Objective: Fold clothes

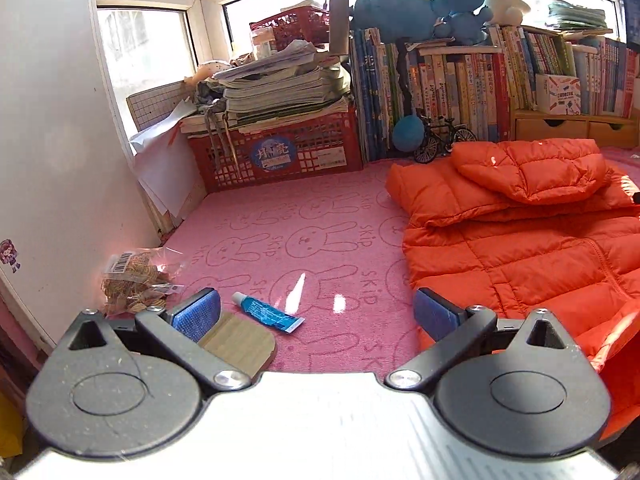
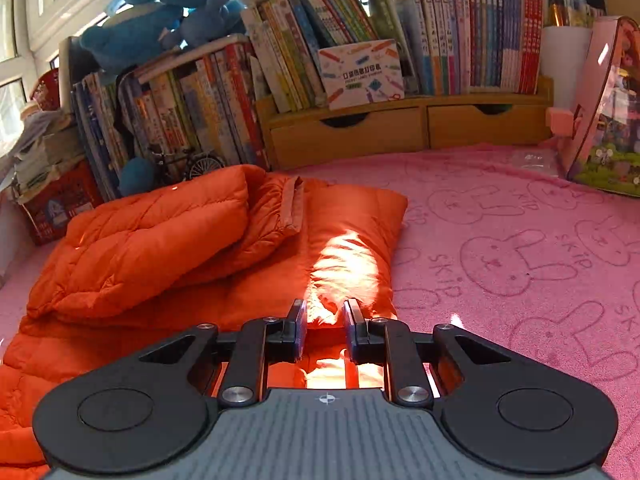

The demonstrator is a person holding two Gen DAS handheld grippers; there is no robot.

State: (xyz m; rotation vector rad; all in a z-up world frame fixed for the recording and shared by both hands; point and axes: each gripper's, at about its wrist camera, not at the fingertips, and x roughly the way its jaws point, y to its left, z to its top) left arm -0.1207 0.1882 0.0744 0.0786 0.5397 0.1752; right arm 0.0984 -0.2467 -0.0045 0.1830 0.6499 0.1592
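1. On the pink blanket (image 1: 304, 216) we see an orange puffer jacket (image 1: 516, 232), partly folded, lying toward the bookshelf, its sleeve laid across the body.
2. Our left tongs (image 1: 316, 316) stand wide with nothing between them, just left of the jacket's edge; a blue tube (image 1: 269, 312) lies ahead, a wooden board (image 1: 240, 342) below the left pad, and a bag of small wrapped things (image 1: 134, 284) sits near the wall.
3. Our right tongs (image 2: 325, 330) are narrow, and a fold of the jacket (image 2: 208, 248) sits in the gap; we cannot tell whether the pads press it.
4. Behind stand a red crate (image 1: 280, 148) stacked with papers, rows of books (image 1: 460, 92), blue plush toys (image 1: 424, 4), a toy bicycle (image 1: 442, 136) and sunlit windows.
5. The blanket reads "SKIP" beside rabbit outlines.
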